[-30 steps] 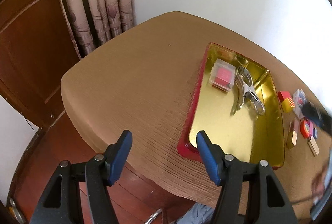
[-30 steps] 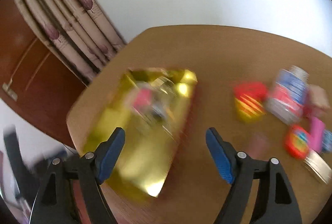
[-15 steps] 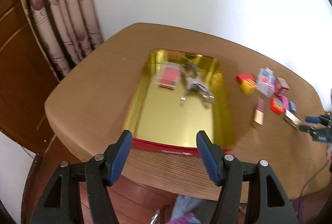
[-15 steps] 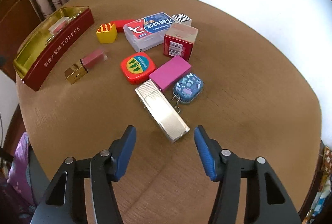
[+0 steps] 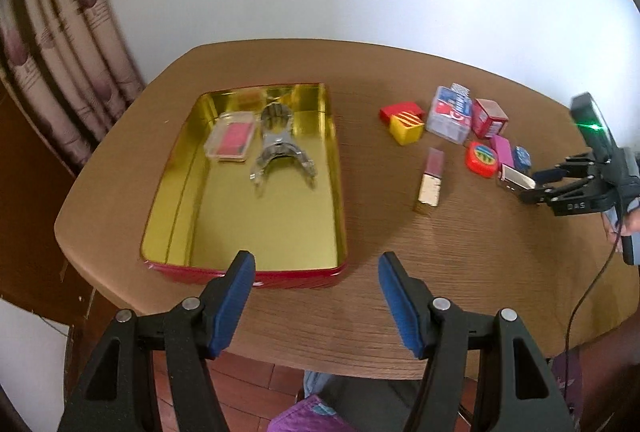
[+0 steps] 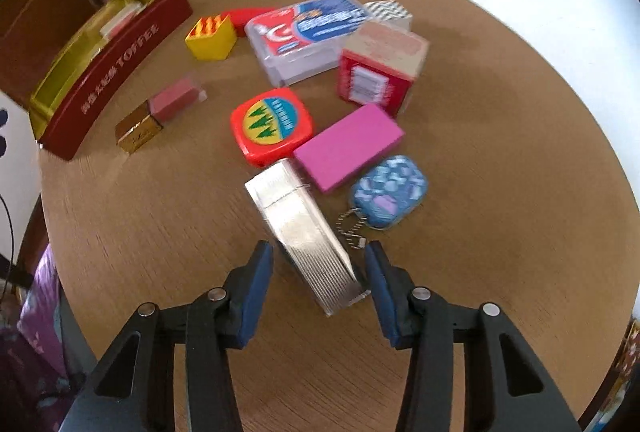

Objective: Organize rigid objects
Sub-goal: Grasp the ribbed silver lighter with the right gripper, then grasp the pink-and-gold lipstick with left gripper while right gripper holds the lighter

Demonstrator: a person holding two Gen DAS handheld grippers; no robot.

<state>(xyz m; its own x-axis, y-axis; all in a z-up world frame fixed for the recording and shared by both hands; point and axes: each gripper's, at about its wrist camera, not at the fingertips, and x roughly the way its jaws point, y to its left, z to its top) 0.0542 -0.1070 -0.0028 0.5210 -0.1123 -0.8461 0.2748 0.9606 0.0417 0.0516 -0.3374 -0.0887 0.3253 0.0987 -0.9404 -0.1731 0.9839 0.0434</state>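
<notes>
One target: the silver ribbed case (image 6: 302, 232) lay flat on the surface (image 6: 500, 152), its near end between my right gripper (image 6: 319, 272) fingers, its far end touching the red round-cornered tin (image 6: 272, 124) and the pink block (image 6: 348, 148).
Right fingers: they had just been closing, with the case between them; I saw a gap on the left side, and the right pad sat so near the case's corner that I couldn't tell whether it touched, so I judged it not yet clamped.
Doing it well: I reckoned I should square the pads to the case's long sides, since it lay skewed across them, and sink lower before squeezing, so it wouldn't pivot out.
Watch: the bead chain of the blue patterned tin (image 6: 390, 192) trailed just beside the right pad and could snag.
Left fingers: my left gripper (image 5: 314, 292) stood wide apart and empty, near the front edge of the toffee tin (image 5: 280, 274).
Destination: I judged the case was bound for that tin, well apart to the left.
Hard to make out: the case's underside; the small box behind the clear plastic box (image 6: 308, 32); motion blur smeared most labels.
</notes>
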